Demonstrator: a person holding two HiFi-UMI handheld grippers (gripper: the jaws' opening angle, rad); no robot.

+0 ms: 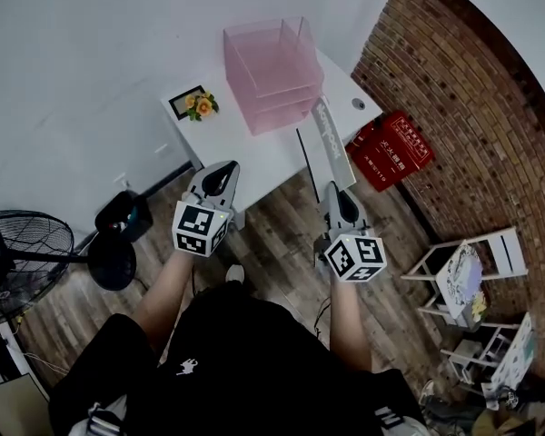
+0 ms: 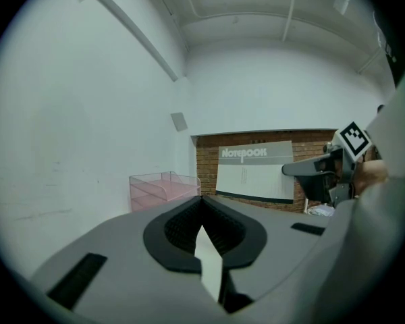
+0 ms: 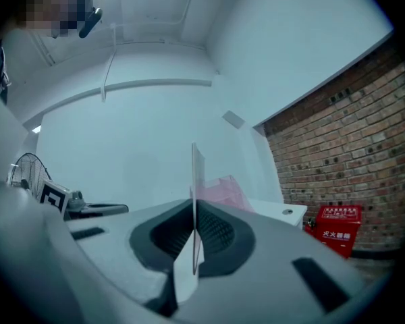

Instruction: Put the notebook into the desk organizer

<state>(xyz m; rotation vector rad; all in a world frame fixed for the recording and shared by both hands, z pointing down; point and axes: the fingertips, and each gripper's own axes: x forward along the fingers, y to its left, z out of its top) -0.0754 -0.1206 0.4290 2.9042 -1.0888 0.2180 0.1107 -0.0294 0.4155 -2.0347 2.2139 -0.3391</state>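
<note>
The notebook (image 1: 331,143) is up in the air, pinched at its near end by your right gripper (image 1: 334,189). From the head view it runs edge-on away from you, and its far end reaches over the front of the white surface (image 1: 263,153). It is not in the desk organizer (image 1: 272,66), which sits just beyond and to the left of it. Along your right gripper's own jaws, the notebook (image 3: 194,174) shows as a thin upright sheet, and the jaws are pressed tight on it from both sides. The pink organizer (image 3: 223,191) shows just past it.

From your left gripper's camera, the notebook (image 2: 256,171) shows its pale cover with the word NOTEBOOK across a grey band. It hangs to the right of the organizer (image 2: 163,187), apart from it.

Your left gripper (image 1: 220,173) hovers beside the right one, nearer the surface's left front edge. Its jaws meet at the tips with nothing between them.

The organizer is clear pink with stacked trays and stands at the back of the surface against the white wall. A small picture frame (image 1: 195,103) with yellow flowers stands to its left. A red box (image 1: 395,148) sits on the floor by the brick wall (image 1: 463,89) to the right. A fan (image 1: 23,252) stands on the wooden floor (image 1: 272,234) far to your left.
</note>
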